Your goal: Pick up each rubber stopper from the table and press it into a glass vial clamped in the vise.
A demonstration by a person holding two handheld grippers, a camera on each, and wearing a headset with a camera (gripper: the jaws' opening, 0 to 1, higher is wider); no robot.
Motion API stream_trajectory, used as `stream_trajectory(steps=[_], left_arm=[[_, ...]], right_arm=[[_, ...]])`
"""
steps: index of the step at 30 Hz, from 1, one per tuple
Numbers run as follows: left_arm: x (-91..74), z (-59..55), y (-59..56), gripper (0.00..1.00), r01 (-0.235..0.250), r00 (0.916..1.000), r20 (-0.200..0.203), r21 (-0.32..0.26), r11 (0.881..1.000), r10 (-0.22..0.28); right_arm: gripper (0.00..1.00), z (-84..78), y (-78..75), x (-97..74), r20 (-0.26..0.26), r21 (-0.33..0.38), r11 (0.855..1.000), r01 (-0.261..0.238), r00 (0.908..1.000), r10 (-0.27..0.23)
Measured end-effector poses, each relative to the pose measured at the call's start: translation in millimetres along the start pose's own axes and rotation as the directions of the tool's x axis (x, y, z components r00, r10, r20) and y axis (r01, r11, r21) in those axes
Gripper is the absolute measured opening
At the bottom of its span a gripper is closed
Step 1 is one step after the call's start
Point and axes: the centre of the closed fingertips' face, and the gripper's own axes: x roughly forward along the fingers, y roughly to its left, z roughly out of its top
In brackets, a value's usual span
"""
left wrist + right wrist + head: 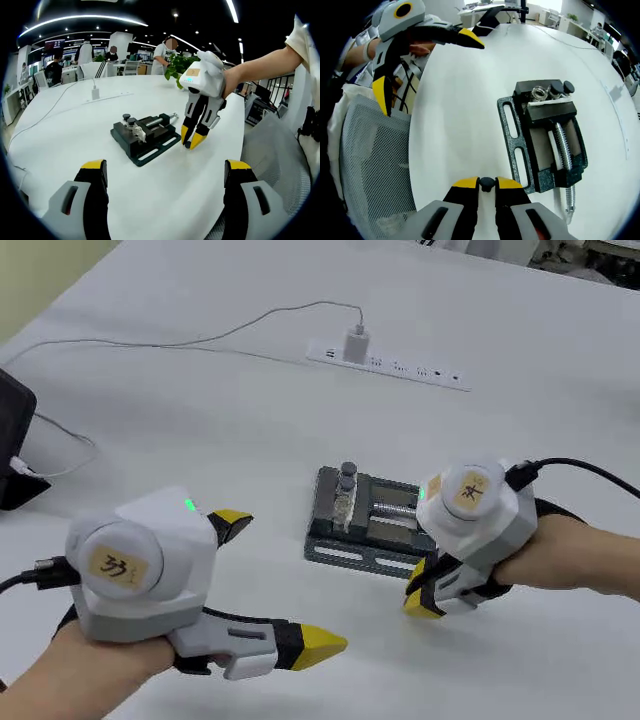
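Open office, ceiling strip lights (pixel 80 21), mesh chair (pixel 370 155)

The right claw (pixel 486 182) is closed on a dark rubber stopper (pixel 486 184) over the white surface (pixel 455 110). The vise (pixel 547 145) stands near, clamping glass vials (pixel 540 93).

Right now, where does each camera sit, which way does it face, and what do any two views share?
Head view: on the headset, facing forward and down at the vise; left hand-held gripper, right hand-held gripper and forearms show.
Left gripper view: on the left hand-held gripper, facing across the table toward the vise; own jaws open below.
Right gripper view: on the right hand-held gripper, facing down beside the vise; its jaws pinch a rubber stopper.
Shared: each gripper view shows the vise and the other hand-held gripper.
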Motion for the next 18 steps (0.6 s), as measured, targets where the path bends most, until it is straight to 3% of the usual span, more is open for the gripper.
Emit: stream_trajectory(steps=[4,7,9,12,16,18], left_arm=[[4.1,5.0,-4.2,0.96,0.009,0.9999,0.005,0.013,1.000,-0.009],[7.9,10.9,-7.9,0.94,0.016,0.9997,0.020,0.022,1.000,-0.016],[9.8,15.0,-10.2,0.92,0.022,0.9993,0.030,0.017,1.000,-0.022],[12.7,22.3,-13.0,0.86,0.023,0.9983,0.054,0.021,1.000,-0.024],[16.8,28.4,-14.7,0.80,0.024,0.9971,0.072,0.029,0.999,-0.026],[17.9,32.8,-16.7,0.76,0.028,0.9959,0.085,0.029,0.999,-0.031]], right_arm=[[0.08,14.6,-7.8,-20.2,0.118,0.062,0.997,0.044,0.9917,-0.051],[0.08,28.4,-8.9,-39.4,0.217,0.106,0.993,0.061,0.9726,-0.083],[0.08,34.4,-7.7,-48.2,0.257,0.114,0.991,0.071,0.9614,-0.098],[0.07,43.5,-2.8,-62.0,0.300,0.075,0.990,0.116,0.9445,-0.134],[0.07,61.4,6.0,-76.4,0.398,0.113,0.987,0.113,0.9053,-0.149],[0.07,70.7,9.5,-83.8,0.454,0.132,0.986,0.106,0.8776,-0.155]])
